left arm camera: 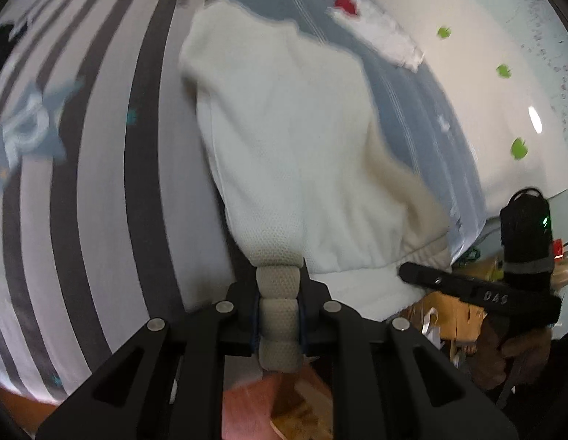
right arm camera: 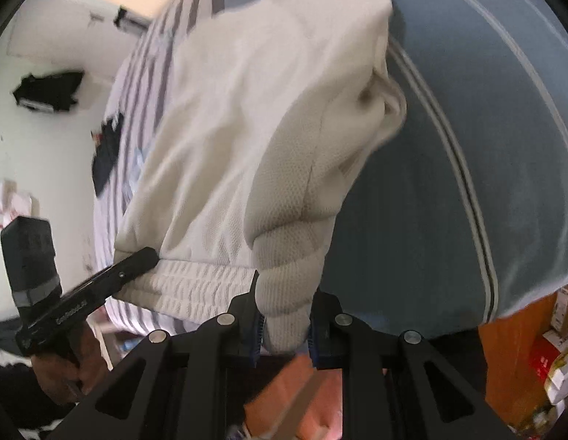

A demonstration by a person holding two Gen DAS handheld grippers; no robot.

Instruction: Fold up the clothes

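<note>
Both grippers had their jaws clamped on the waistband of the white shorts (left arm camera: 295,139), the left gripper (left arm camera: 278,315) on one bunched end and the right gripper (right arm camera: 284,315) on the other. The shorts hung forward from both sets of jaws, draped out over the bed (left arm camera: 82,190), whose striped cover lay beyond the left jaws and blue cover (right arm camera: 467,146) beyond the right.

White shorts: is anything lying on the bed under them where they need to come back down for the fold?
Nothing visible does. The white shorts hang by the waistband from the left gripper and right gripper, both shut on it. The striped sheet and blue blanket beneath look bare; the spot right behind the cloth is hidden.
</note>
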